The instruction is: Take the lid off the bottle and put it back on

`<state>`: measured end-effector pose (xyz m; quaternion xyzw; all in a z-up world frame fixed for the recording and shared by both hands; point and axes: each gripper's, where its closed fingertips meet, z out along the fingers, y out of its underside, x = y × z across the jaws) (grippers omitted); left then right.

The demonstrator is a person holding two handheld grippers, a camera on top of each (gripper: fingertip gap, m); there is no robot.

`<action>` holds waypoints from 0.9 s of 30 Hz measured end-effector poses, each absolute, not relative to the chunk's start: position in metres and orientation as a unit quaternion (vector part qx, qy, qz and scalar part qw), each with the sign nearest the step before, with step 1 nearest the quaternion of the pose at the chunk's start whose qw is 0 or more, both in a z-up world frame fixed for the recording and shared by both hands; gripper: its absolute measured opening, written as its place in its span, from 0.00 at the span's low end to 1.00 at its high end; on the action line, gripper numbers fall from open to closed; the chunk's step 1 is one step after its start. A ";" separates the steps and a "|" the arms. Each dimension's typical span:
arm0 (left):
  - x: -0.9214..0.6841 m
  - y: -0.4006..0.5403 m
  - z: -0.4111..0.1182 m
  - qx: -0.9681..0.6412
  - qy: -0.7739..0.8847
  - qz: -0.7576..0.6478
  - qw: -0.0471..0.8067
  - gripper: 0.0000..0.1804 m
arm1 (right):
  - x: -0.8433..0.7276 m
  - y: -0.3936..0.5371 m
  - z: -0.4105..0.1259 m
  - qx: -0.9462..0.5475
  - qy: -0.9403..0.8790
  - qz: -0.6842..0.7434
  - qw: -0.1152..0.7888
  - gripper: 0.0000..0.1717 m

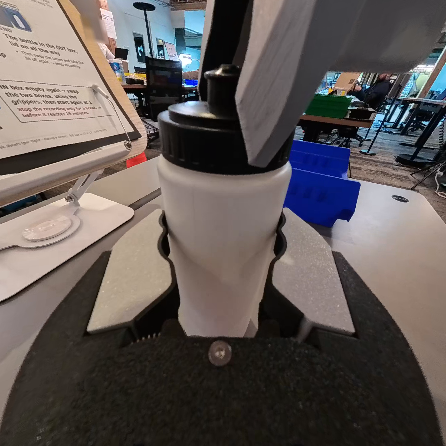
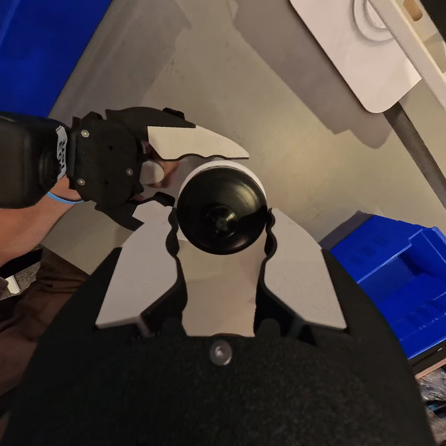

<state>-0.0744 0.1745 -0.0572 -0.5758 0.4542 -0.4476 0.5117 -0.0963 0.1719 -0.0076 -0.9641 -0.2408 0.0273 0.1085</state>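
One white plastic bottle (image 1: pixel 223 231) is standing upright over the pale grey tabletop (image 1: pixel 386 241), and it is carrying one black ribbed screw lid (image 1: pixel 205 142) with a black pull spout on top. Two hand-held grippers are working on it. The left gripper (image 1: pixel 222 231) is clamping the bottle's white body, its two black wavy pads (image 1: pixel 164 239) pressing against either side of the bottle below the shoulder. The right gripper (image 2: pixel 220 224) is coming down from above, looking straight onto the lid; its two fingers are sitting at the lid's left and right rim, and the pads (image 2: pixel 270 226) are appearing to touch the black cap on both sides, though how firmly they are pressing cannot be told. In the left wrist view one of its grey fingers (image 1: pixel 265 96) is lying against the lid's right side.

Two blue plastic bins are showing in the right wrist view: one (image 2: pixel 398 277) at the lower right, another (image 2: pixel 36 48) at the upper left. One white tilting stand (image 1: pixel 60 217) is sitting to the left of the bottle, holding one printed instruction sheet (image 1: pixel 55 79) bearing legible text. A person's hand (image 2: pixel 29 217) wearing one light blue wristband (image 2: pixel 60 198) is gripping the left gripper's handle. No brand mark is showing on the bottle or the lid.
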 end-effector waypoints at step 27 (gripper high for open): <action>-0.074 0.175 -0.059 -0.574 0.470 -0.444 0.502 0.47 | -0.094 0.170 -0.008 -0.917 -0.386 0.026 0.092 0.41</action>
